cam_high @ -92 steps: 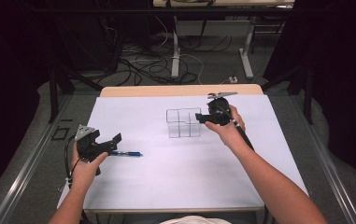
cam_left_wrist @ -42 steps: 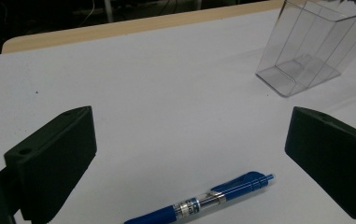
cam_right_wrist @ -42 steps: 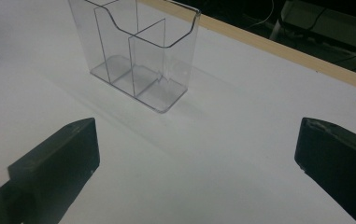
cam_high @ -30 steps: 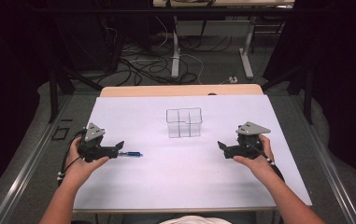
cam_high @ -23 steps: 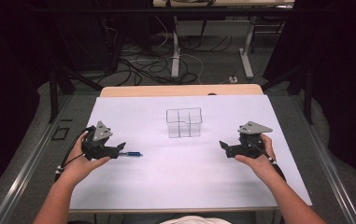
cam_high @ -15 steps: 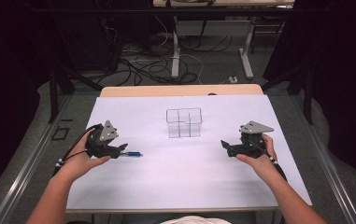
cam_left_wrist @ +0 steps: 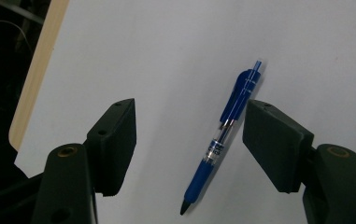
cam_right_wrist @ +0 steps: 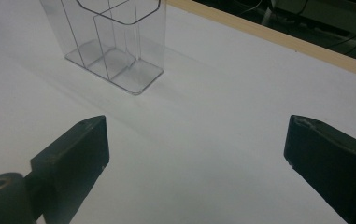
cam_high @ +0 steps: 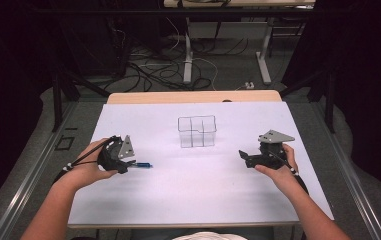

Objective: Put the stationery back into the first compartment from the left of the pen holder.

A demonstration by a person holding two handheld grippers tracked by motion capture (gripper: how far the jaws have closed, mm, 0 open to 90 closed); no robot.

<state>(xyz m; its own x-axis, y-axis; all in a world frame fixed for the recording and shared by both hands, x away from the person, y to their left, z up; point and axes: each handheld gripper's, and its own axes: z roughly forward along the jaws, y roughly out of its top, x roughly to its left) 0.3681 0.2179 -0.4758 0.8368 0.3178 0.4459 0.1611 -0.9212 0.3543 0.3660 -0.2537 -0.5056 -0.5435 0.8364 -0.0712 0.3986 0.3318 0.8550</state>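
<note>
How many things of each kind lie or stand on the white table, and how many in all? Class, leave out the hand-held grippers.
Pen: 1, blue
Clear holder: 1
Total: 2

- The pen [cam_left_wrist: 227, 135] — glossy blue plastic, with a clear middle section and a smoother-looking matt blue grip near the tip.
- The organiser [cam_high: 197, 131] is clear, glossy plastic, smooth-walled.
- The bench [cam_high: 193, 200] has a matt white, paper-like top; a pale wood edge [cam_high: 193, 97] shows at the far side.
- The left hand-held gripper [cam_left_wrist: 189, 140] has matt black plastic jaws — slightly rough.
</note>
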